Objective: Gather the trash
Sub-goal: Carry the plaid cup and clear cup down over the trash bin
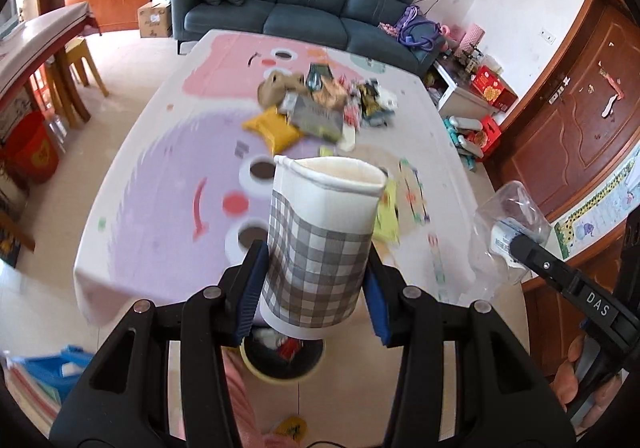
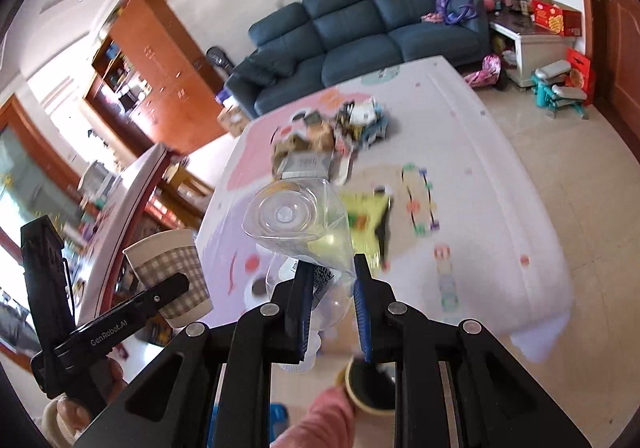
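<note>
In the left wrist view, the left gripper point(image 1: 312, 284) is clamped on a checked paper cup point(image 1: 320, 240), its blue pads pressing the cup's lower sides. The cup is upright, lifted clear of the table point(image 1: 132, 183). Directly below it, on the floor by the table's near edge, stands a yellow-rimmed bin point(image 1: 280, 368) that already has some rubbish inside. More litter sits in a heap point(image 1: 316, 103) toward the far half of the table: wrappers, a yellow packet, crumpled paper. At the right edge, the right gripper point(image 1: 516, 240) holds a clear plastic bottle point(image 1: 508, 224).

In the right wrist view, the right gripper point(image 2: 334, 288) is closed on the bottle point(image 2: 300, 232), gripping its crushed middle, with the bottle's base pointing away from the camera. The bin point(image 2: 372, 388) shows just under the fingers, partly hidden by them and by a pink sleeve point(image 2: 316, 420). The left gripper point(image 2: 176, 288) with the cup point(image 2: 172, 276) is at the left.

The step in hand appears to be the drop-off: both pieces are carried and hang over or near the bin. The next move probably calls for lining each item up over the bin's mouth and opening the jaws, the cup being the better placed, then returning to the heap.
</note>
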Motion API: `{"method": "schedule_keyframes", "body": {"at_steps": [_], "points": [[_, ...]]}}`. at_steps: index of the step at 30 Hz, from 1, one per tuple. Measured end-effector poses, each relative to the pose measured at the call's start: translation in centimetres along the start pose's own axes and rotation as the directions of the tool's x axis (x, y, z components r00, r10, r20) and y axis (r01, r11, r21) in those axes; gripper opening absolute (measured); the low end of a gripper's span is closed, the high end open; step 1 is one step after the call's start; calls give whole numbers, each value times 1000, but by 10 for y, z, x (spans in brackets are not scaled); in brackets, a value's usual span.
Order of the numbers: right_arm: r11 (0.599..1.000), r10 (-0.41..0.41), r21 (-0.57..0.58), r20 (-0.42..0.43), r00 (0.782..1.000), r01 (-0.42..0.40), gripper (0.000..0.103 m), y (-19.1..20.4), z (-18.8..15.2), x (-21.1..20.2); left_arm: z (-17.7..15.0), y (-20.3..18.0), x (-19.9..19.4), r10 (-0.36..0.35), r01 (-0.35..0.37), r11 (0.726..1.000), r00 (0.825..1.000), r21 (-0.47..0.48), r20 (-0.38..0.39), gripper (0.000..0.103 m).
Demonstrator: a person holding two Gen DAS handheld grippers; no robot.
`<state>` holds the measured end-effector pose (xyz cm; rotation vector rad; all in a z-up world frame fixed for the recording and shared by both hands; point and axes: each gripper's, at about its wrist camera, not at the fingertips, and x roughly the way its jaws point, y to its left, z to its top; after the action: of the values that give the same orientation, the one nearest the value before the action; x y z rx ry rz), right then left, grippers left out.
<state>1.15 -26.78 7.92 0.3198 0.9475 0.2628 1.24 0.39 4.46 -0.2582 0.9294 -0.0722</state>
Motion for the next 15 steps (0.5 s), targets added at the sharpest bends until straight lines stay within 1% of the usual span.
{"method": "schedule_keyframes", "body": {"at_steps": [5,8,11,12,13,15], "points": [[999,13,-35,-50,999,-15,19,5,-53,-17,-51,-13,-20,17,-17,999,1000,32,-20,43],[999,19,-34,-86,996,-22,18,3,-80,-13,-75,-15,-22,22,-20,999,999,46,-27,43],[999,10,-31,-133,991,-14,19,0,-106,2,-94,-17,-6,37,-33,997,998,72,-50,43],[1000,0,-28,-151,989,-4,19,-2,-120,8,-99,-16,1,43,-38,996,997,81,-59,43],[1000,-7,-24,-162,987,3,19,-6,-125,17,-107,-15,8,47,-41,995,996,89,-71,43],[1000,-25,-2,-198,980,25,19,-14,-147,36,-125,-13,26,58,-46,993,993,113,-100,43]]}}
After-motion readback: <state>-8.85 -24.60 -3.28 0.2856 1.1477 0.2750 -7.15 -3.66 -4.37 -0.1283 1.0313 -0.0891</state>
